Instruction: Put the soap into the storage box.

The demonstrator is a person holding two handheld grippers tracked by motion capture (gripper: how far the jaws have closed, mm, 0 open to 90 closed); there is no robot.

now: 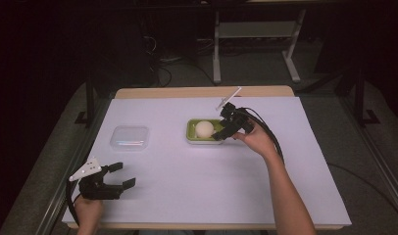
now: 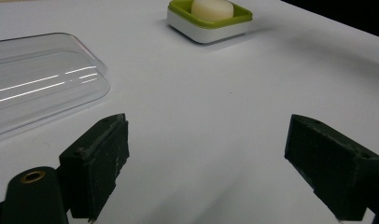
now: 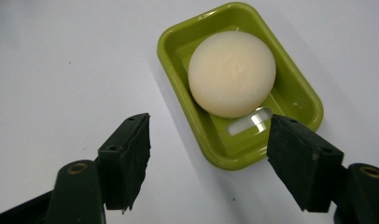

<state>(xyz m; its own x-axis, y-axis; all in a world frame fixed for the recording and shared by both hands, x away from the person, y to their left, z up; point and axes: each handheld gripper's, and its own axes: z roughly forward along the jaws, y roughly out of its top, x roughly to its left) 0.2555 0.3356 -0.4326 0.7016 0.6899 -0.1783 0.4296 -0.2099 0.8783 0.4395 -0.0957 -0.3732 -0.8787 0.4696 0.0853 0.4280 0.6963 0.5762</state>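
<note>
A: So how far along is this? The soap (image 3: 232, 72) sits in the green dish (image 3: 303, 95) mid-surface, and the right gripper (image 1: 225, 128) hovers wide open at the dish's edge, holding nothing.

B: Early, I'd guess. The clear lid (image 1: 130, 137) lies apart to the left, and the left gripper (image 1: 119, 176) waits open near the front edge. Grabbing's yet to happen.
</note>
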